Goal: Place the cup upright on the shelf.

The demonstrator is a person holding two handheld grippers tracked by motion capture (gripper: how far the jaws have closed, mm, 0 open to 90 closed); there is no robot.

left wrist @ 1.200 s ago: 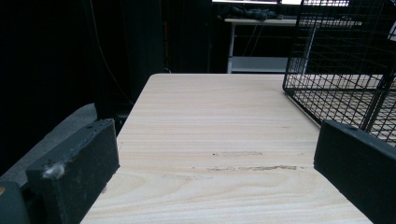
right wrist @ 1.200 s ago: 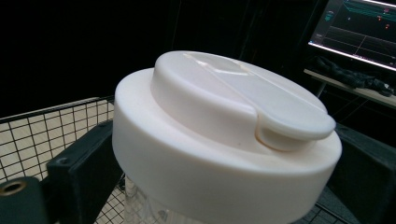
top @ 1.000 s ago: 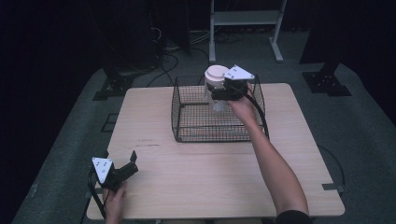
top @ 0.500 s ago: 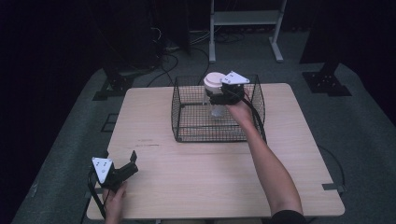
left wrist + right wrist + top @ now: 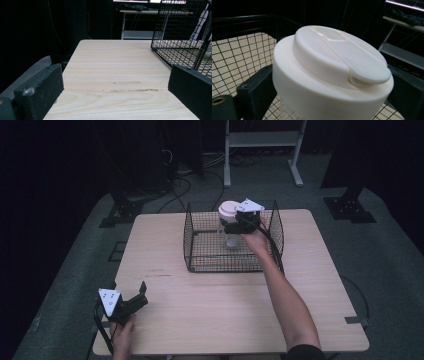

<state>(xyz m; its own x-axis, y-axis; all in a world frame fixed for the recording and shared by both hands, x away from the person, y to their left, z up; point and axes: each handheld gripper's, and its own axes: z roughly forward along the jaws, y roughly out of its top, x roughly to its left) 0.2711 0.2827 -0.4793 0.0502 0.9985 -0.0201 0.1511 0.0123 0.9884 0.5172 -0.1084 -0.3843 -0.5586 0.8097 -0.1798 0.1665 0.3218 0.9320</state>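
A clear jar with a wide white lid (image 5: 229,210) stands upright inside the black wire basket (image 5: 225,269), toward its back. My right gripper (image 5: 231,227) is shut on the jar just under the lid. In the right gripper view the white lid (image 5: 332,65) sits close between the two black jaws, with the basket's mesh (image 5: 242,57) behind. Whether the jar rests on the basket floor I cannot tell. My left gripper (image 5: 141,295) rests open on the table (image 5: 215,310) near its front left corner, with nothing between its fingers (image 5: 40,87).
The basket (image 5: 175,37) stands at the back middle of the table, to the right ahead of the left gripper. A white metal stand (image 5: 260,140) and cables lie on the dark floor behind the table.
My right gripper has lowered the jar a little into the basket. The left gripper has stayed put.
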